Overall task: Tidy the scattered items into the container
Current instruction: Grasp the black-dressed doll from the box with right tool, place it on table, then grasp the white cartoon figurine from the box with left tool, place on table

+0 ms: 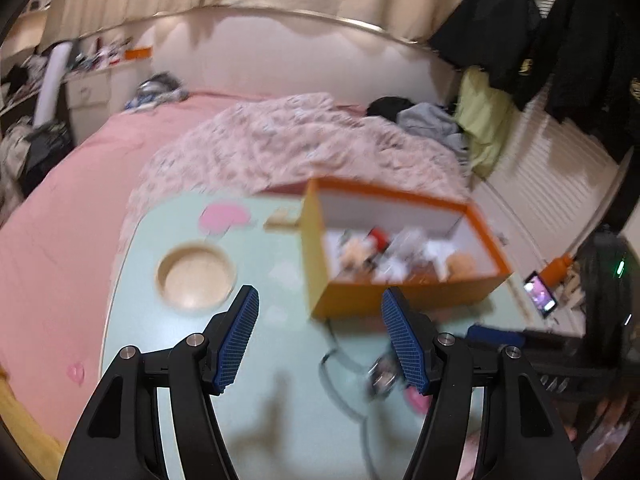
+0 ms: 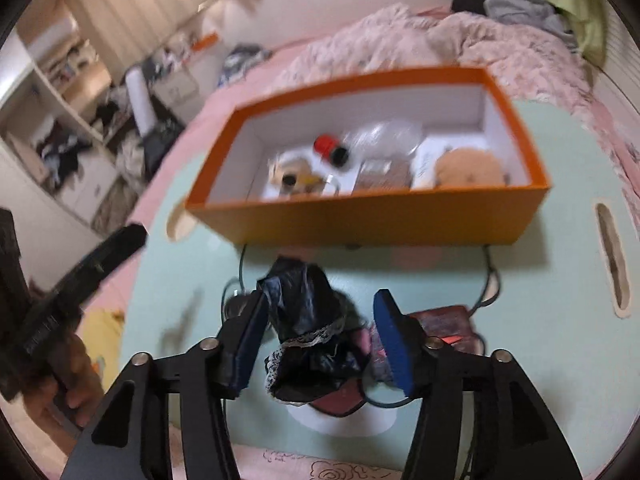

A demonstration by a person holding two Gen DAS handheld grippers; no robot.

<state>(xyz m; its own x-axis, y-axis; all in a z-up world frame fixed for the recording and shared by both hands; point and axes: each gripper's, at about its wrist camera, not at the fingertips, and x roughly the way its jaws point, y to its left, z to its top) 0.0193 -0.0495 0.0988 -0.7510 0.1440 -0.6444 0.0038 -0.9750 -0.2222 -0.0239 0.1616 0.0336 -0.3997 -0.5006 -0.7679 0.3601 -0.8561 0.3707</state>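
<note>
Landmark: orange box [image 2: 368, 216], open-topped, standing on the pale green surface [image 2: 560, 280] laid over a pink bed [image 1: 60, 208]. Left of the box: a round wooden recess [image 1: 195, 276] in the surface, and beyond it a pink patch [image 1: 224, 216]. Left claw [image 1: 318, 336], in front of the box's near left corner: jaws apart, nothing between them, held above the surface. Inside the box, left to right: a small pale figure [image 2: 290, 170], a red-capped bottle [image 2: 330, 150], clear plastic wrap [image 2: 384, 134], a brown packet [image 2: 384, 174], a tan plush [image 2: 468, 168]. In front of the box, near side: a black cable [image 2: 490, 280] looping across the surface; a dark lace-trimmed cloth [image 2: 308, 320] bunched up between the right claw's [image 2: 320, 336] jaws. Those jaws stand apart, and whether the left pad touches the cloth cannot be told through the blur. Beneath and right of the cloth: a dark red wallet-like item [image 2: 444, 320] and a pinkish piece, partly hidden. Right of the box: a slot handle [image 2: 610, 256] cut in the surface. Step in hand, by judgement: picking up the cloth, box already part filled. Next move calls for closing on the cloth's bulk clear of the cable, lifting, and carrying it forward over the near wall to a free spot in the box.
</note>
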